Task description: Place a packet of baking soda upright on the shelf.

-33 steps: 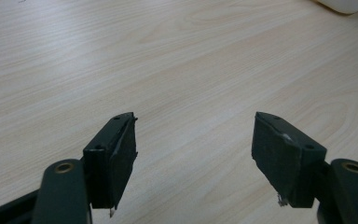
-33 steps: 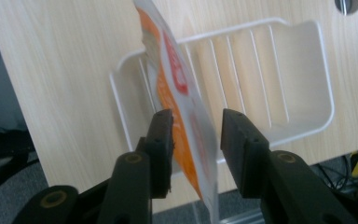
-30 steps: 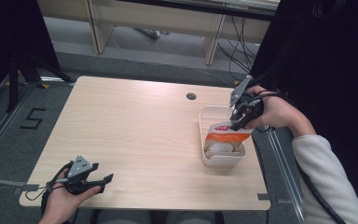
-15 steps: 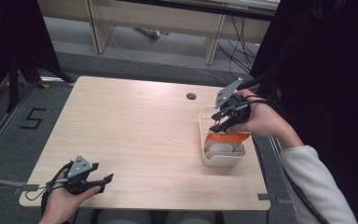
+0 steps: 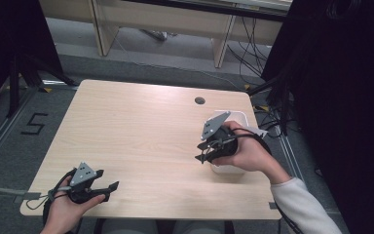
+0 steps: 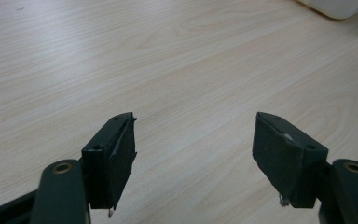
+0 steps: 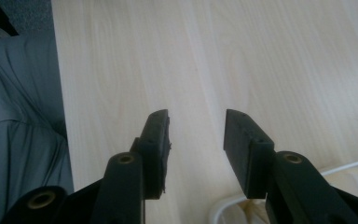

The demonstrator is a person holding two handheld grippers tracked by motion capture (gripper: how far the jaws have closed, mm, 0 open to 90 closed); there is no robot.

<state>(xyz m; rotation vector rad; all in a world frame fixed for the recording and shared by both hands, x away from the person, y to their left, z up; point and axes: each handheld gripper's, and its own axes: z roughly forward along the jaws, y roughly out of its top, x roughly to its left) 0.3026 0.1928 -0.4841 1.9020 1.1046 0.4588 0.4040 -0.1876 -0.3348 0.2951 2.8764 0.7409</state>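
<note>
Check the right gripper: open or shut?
Open: the right gripper has bare table between its jaws, which have just been closing.

A white rectangular tub (image 5: 233, 117) stood upright on the wooden table at about three o'clock, near the right edge. Its far rim showed; what lay inside it could not be told.
</note>
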